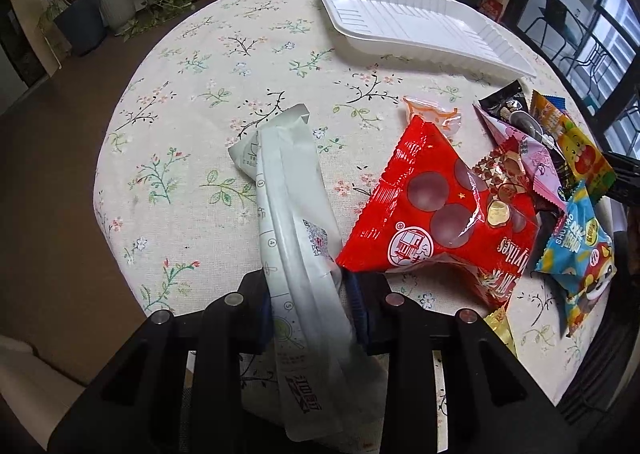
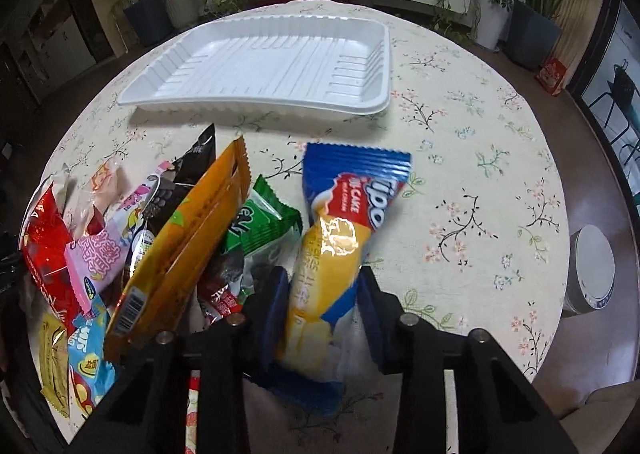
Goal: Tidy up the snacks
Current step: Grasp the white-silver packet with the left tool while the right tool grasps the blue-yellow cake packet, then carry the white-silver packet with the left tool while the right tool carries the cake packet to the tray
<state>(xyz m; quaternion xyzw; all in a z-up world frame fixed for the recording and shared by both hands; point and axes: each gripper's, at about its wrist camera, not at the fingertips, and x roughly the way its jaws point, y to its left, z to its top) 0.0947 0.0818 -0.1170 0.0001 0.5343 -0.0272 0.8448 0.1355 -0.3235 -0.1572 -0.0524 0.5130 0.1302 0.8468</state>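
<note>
The left gripper (image 1: 306,294) is clamping its jaws narrowly on a long white packet (image 1: 290,222), the blue pads pressing on both of its sides near the lower end. The packet's long axis is running straight out along the jaws, its far folded end tilting away over the flowered cloth of the desk (image 1: 192,102).

The right gripper (image 2: 324,290) is holding a blue and yellow cake packet (image 2: 340,230) between its jaws, which are standing narrow with both blue pads lying against the wrapper's waist. That packet is also lying lengthwise along the jaws, its crimped blue end pointing toward the far side of the desk.

Outward from both, the white tray (image 2: 256,102) is sitting empty at the far part of the desk, well apart from either held packet. In the right wrist view it is lying ahead and slightly left of the jaws; in the left wrist view it is ahead and off to the right. The right hand looks to have the straighter line to it.

Between the two grippers the loose pile of snacks (image 1: 520,190) is resting on the cloth, led by a red pouch (image 1: 436,206), none of it in the tray yet. The coming move probably means carrying each packet forward, long axis first, over the tray's near rim.
</note>
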